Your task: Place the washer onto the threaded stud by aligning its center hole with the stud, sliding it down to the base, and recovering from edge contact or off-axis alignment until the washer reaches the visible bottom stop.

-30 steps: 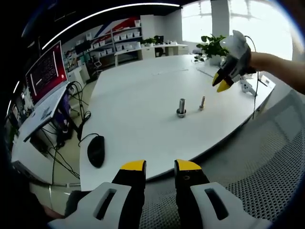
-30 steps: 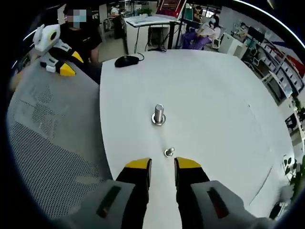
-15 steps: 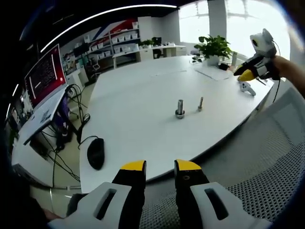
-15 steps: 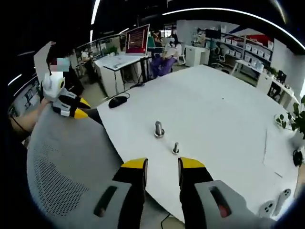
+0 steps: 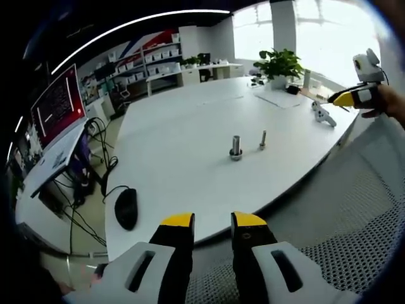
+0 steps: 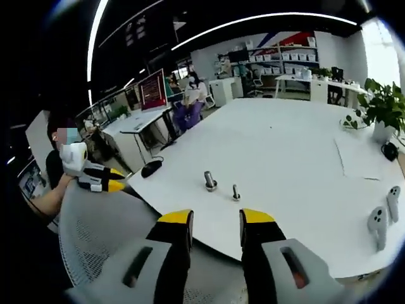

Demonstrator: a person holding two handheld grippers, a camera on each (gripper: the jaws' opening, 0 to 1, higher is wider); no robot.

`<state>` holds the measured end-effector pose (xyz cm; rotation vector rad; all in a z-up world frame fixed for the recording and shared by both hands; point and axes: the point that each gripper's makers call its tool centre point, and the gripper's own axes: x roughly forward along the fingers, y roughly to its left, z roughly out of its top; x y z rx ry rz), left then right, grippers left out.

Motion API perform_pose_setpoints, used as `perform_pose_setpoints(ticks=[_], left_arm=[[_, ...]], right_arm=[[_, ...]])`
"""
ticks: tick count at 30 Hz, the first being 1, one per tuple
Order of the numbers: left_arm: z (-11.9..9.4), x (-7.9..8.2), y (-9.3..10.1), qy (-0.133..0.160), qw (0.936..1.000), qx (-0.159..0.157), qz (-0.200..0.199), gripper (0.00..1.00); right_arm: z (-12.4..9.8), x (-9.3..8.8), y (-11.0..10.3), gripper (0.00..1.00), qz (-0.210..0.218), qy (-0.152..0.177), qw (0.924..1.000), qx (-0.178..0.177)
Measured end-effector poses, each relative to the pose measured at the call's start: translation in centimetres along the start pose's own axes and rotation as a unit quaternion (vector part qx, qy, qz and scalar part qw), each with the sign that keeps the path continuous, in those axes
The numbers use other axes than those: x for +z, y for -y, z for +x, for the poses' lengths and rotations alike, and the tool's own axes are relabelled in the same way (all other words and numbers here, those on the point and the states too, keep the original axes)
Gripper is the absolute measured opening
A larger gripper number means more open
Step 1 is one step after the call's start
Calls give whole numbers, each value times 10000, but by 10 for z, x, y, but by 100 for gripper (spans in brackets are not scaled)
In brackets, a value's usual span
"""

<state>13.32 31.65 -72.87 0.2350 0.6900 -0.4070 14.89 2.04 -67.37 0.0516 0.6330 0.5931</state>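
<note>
Left gripper view: the left gripper hangs off the table's near edge, jaws apart and holding nothing. The stud stands mid-table with a washer at its base, a small bolt just right. The right gripper, jaws likewise apart, also hangs clear of the table.

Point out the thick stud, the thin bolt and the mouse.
thick stud (image 5: pixel 235 147), left gripper view, its shaft.
thin bolt (image 5: pixel 262 140), left gripper view, its shaft.
mouse (image 5: pixel 126 209), left gripper view, its top.
</note>
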Motion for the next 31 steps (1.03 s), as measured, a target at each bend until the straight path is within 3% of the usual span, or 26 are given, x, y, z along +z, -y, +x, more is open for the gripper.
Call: perform_pose_setpoints(ticks=[5,8,12,17,20,23,25,31], left_arm=[[0,1,1,18,10000,-30,29,21],[0,0,1,0,10000,-38,28,21],[1,-1,1,-46,10000,-34,39,21],[2,-1,0,-76,10000,-43,40,21],[2,-1,1,-79,9999,-47,41,21],[2,-1,0,-70,10000,-45,31,21],[2,0,1,-65,10000,-51,41,21],[2,0,1,-68,9999,-83,63,20]], right_arm=[[0,-11,-6,34,190,22,9998,-26],[2,-12,-7,33,657,335,9970,-247],[2,-13,-7,34,795,440,9952,-352],[2,-13,-4,34,773,412,9947,-545],[4,-15,7,35,540,478,9921,-1031],[6,-22,11,33,96,131,9918,-1264],[6,-18,11,32,50,248,9917,-1259],[10,-24,5,32,215,91,9949,-980]])
